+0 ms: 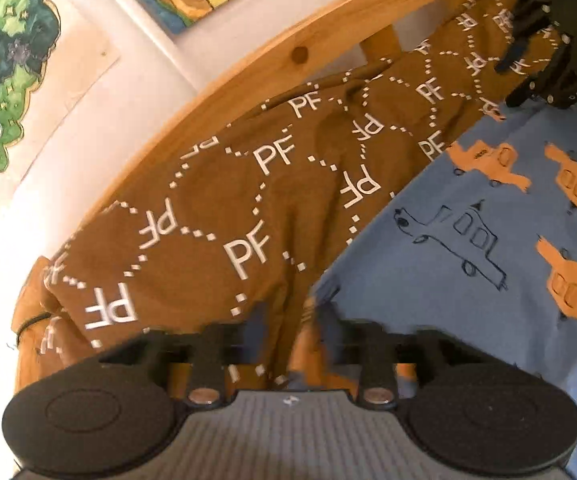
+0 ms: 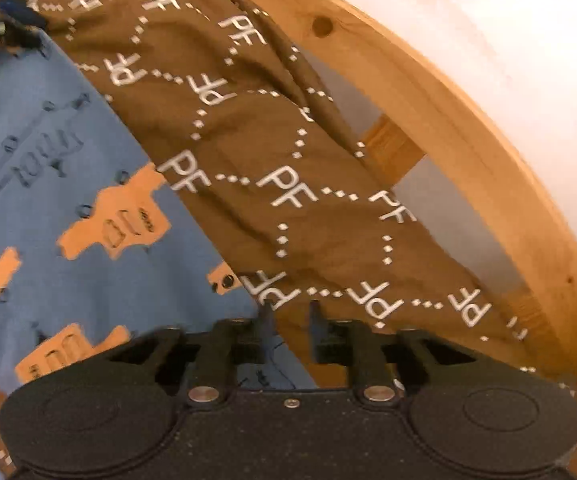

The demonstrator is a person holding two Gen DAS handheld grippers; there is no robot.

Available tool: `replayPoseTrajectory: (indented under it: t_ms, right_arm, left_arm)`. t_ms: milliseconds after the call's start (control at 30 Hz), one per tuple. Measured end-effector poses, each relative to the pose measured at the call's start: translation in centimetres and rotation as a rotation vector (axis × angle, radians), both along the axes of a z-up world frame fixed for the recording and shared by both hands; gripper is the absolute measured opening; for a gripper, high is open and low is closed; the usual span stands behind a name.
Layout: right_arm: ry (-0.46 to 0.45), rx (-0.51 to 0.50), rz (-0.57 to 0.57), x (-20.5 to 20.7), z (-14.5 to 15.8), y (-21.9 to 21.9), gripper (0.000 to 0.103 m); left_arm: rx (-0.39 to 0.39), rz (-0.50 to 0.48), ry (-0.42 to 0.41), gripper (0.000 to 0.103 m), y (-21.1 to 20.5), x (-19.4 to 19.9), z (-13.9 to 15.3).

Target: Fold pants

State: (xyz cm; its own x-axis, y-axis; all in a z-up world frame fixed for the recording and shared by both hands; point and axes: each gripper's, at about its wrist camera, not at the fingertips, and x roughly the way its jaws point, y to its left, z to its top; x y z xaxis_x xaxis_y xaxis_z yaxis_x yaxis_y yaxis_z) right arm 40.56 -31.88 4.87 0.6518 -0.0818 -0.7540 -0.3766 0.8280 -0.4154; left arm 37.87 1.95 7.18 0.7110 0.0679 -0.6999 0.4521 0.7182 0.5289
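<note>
The brown pants with white "PF" print lie stretched along the wooden bed rail, over a blue bedsheet. My left gripper is shut on one end of the pants. My right gripper is shut on the other end of the pants, which run away from it to the upper left. The right gripper also shows in the left wrist view at the top right, and the left gripper shows in the right wrist view at the top left.
The blue sheet carries orange and outlined vehicle prints. The curved wooden rail with its slats borders the bed on the wall side. A white wall with colourful pictures stands behind it.
</note>
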Motion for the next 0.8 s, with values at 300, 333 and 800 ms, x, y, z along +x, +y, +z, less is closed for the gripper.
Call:
replayPoseTrajectory:
  t_ms: [300, 333, 800]
  right_arm:
    - [0.024, 0.202, 0.085, 0.8, 1.8, 0.9, 0.083]
    - [0.033, 0.209, 0.105, 1.1, 1.6, 2.0, 0.083]
    - [0.112, 0.208, 0.111, 5.1, -0.9, 6.7, 0.035]
  left_arm:
    - [-0.024, 0.006, 0.057, 0.084, 2.4, -1.2, 2.3]
    - [-0.057, 0.018, 0.078, 0.084, 2.7, -1.1, 2.5]
    - [-0.013, 0.115, 0.178, 0.004, 0.9, 0.6, 2.2]
